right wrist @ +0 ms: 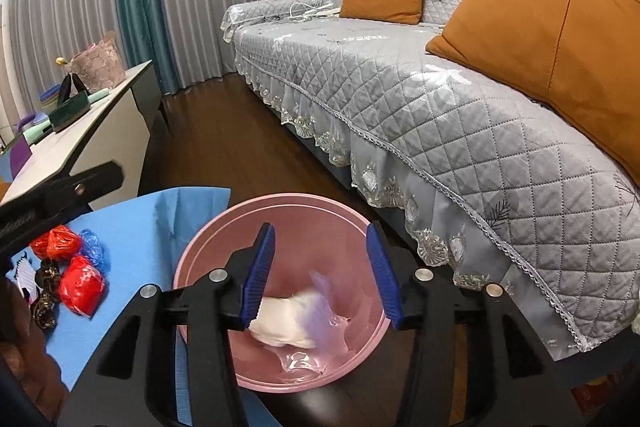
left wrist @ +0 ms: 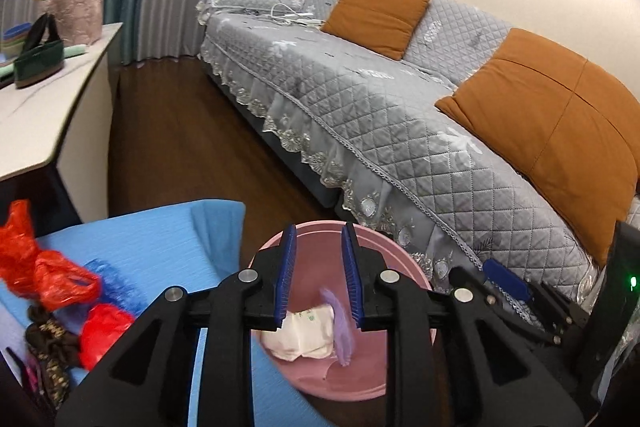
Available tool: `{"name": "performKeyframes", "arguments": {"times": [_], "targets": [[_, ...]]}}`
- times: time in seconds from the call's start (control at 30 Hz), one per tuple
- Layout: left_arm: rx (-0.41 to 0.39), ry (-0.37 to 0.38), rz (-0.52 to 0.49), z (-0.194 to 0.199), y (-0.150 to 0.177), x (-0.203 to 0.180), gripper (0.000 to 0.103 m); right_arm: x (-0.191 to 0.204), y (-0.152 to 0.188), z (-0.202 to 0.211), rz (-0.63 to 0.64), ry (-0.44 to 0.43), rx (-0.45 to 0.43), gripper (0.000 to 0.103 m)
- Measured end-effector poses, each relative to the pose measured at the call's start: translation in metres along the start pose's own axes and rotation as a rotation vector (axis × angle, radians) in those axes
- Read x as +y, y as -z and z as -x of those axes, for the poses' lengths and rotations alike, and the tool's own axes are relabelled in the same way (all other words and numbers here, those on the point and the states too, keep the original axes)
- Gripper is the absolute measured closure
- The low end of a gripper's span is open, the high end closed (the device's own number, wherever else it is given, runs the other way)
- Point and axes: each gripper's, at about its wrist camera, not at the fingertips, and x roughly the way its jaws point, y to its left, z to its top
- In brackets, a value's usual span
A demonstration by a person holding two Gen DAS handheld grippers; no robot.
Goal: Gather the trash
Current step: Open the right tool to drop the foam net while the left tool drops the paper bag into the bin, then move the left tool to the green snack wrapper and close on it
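Pink plastic basin (right wrist: 280, 211) sits on the dark wood floor, between the blue-covered surface (left wrist: 152, 239) and the grey quilted sofa (right wrist: 440, 99); it serves as the trash bin. Both tongs hang over it, pointing down into the bowl. Left tongs (left wrist: 319, 279) stand parted with nothing pressed between the pads; a lilac scrap (left wrist: 340, 323) shows in the gap, blurred, apparently dropping onto the white crumpled packet (left wrist: 308, 335) on the basin floor. Right tongs (right wrist: 322, 275) gape wider, also released; below them the same white wad (right wrist: 284, 323) and a clear lilac film (right wrist: 320, 291) lie smeared by motion in the bowl. Judgement: the step in hand is the drop, both loads let go into the basin. More trash remains at 9 o'clock of the basin on the blue surface: red plastic bags (right wrist: 80, 285), a blue crumpled bag (right wrist: 93, 245), a dark brown patterned bundle (right wrist: 46, 291). Next move calls for swinging both tongs back toward 9 o'clock, lowering onto a red bag, and pinching soft plastic firmly enough that it does not slip on the carry.
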Motion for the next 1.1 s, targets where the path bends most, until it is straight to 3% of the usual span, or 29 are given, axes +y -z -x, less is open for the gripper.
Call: {"name": "performKeyframes", "arguments": {"times": [0.23, 0.33, 0.47, 0.5, 0.63, 1.0, 1.1], "targets": [[-0.045, -0.050, 0.003, 0.051, 0.005, 0.017, 0.080, 0.017, 0.001, 0.022, 0.038, -0.056, -0.051, 0.043], [-0.068, -0.073, 0.003, 0.078, 0.009, 0.024, 0.080, 0.028, 0.003, 0.035, 0.067, -0.082, -0.074, 0.033], [-0.095, -0.103, 0.003, 0.113, 0.017, 0.033, 0.079, 0.046, 0.008, 0.054, 0.107, -0.108, -0.098, 0.006], [-0.103, -0.109, 0.006, 0.122, 0.019, 0.035, 0.079, 0.049, 0.009, 0.057, 0.116, -0.116, -0.101, 0.005], [-0.129, -0.139, 0.013, 0.154, 0.027, 0.043, 0.079, 0.064, 0.013, 0.068, 0.120, -0.179, -0.065, 0.005], [-0.166, -0.273, 0.075, 0.222, 0.066, 0.094, 0.075, 0.099, 0.024, 0.100, 0.175, -0.240, -0.100, 0.005], [-0.179, -0.321, 0.104, 0.235, 0.078, 0.112, 0.074, 0.103, 0.026, 0.106, 0.172, -0.299, -0.110, 0.005]]}}
